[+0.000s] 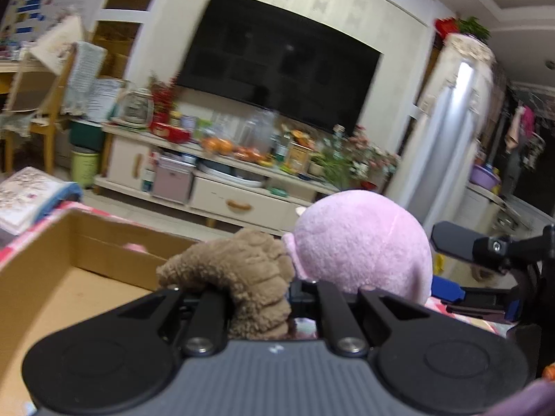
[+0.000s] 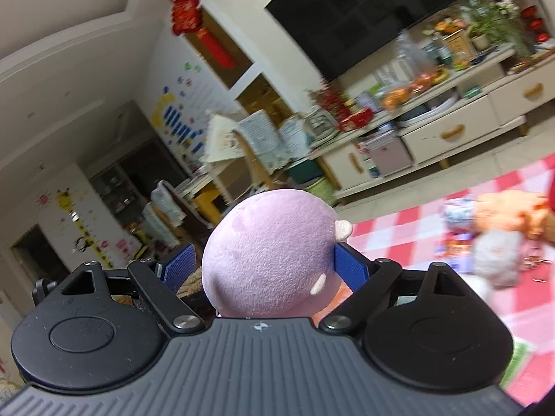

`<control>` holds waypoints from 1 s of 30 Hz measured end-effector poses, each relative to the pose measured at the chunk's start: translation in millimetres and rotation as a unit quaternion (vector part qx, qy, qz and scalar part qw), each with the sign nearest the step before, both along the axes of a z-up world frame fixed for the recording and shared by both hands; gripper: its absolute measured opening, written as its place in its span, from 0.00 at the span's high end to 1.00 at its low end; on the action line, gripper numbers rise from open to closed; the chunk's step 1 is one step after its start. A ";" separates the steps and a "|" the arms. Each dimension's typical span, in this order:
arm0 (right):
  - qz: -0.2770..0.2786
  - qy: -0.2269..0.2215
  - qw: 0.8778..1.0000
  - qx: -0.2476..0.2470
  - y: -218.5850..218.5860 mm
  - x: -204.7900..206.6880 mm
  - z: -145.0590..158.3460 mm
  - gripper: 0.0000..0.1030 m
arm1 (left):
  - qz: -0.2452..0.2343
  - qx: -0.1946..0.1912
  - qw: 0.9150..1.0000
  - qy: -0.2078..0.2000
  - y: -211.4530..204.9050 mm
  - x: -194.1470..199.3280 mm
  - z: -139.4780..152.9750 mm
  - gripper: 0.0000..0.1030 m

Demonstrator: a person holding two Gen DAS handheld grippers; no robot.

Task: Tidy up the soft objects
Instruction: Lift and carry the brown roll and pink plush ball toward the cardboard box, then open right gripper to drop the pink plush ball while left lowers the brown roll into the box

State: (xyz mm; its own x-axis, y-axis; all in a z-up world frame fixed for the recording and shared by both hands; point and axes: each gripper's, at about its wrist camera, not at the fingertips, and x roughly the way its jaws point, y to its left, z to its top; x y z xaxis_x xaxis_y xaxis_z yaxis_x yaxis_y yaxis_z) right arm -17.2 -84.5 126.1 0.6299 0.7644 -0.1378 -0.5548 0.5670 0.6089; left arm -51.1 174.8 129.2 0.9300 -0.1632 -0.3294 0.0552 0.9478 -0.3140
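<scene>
Cardboard fills the lower left of the left wrist view: an open cardboard box (image 1: pixel 69 253) whose floor looks mostly bare, with only a scrap of something pink (image 1: pixel 133 247) peeking over its far wall — too small to identify. Just right of the box, at lower centre, the left gripper (image 1: pixel 263 298) is closed on a brown plush toy (image 1: pixel 239 277), whose fuzzy body bulges up between the black fingers. Touching it on the right is a pink plush toy (image 1: pixel 360 242), round and smooth, and behind that, at the right edge, the right gripper (image 1: pixel 447 270) shows side-on. In the right wrist view the same pink plush toy (image 2: pixel 267 253) sits at centre between blue pads (image 2: pixel 178 268), one on each side pressing its flanks, so the right gripper (image 2: pixel 263 270) appears to be clamped on it. Further right, on the red-and-white checked cloth (image 2: pixel 399 239), an orange plush (image 2: pixel 506 218) and a grey plush (image 2: pixel 496 256) lie in a loose, blurred heap. Judging from this, the sorting is at an early-to-middle stage: two toys are lifted and near the box but not yet inside, and at least two more wait on the cloth.
</scene>
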 end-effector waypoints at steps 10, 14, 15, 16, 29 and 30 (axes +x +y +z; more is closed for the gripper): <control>0.065 0.022 0.997 -0.031 75.1 48.3 -13.6 0.00 | 0.090 0.003 0.995 0.034 61.4 -3.7 -11.4 0.92; 0.072 0.028 0.995 -0.056 91.4 60.4 -21.5 0.00 | 0.105 0.011 0.992 0.066 76.3 1.0 -21.7 0.92; 0.074 0.031 0.995 -0.061 93.2 63.0 -23.2 0.00 | 0.107 0.014 0.991 0.075 77.8 2.7 -24.3 0.92; 0.076 0.032 0.994 -0.066 95.2 64.9 -23.3 0.00 | 0.110 0.018 0.990 0.085 78.5 4.6 -27.4 0.92; 0.050 0.018 0.993 -0.105 90.8 56.7 -12.4 0.00 | 0.152 0.052 0.976 0.146 88.3 8.9 -33.5 0.57; 0.047 0.013 0.994 -0.102 89.7 54.0 -11.9 0.00 | 0.153 0.051 0.977 0.140 88.4 7.4 -31.8 0.51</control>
State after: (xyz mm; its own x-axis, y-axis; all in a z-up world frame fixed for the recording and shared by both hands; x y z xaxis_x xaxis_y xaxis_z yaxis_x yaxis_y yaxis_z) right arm 36.9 5.2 114.2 0.5515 0.7742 -0.3105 -0.5964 0.6263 0.5021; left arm -43.7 263.2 97.4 0.8009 0.1541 -0.5787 -0.3095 0.9337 -0.1797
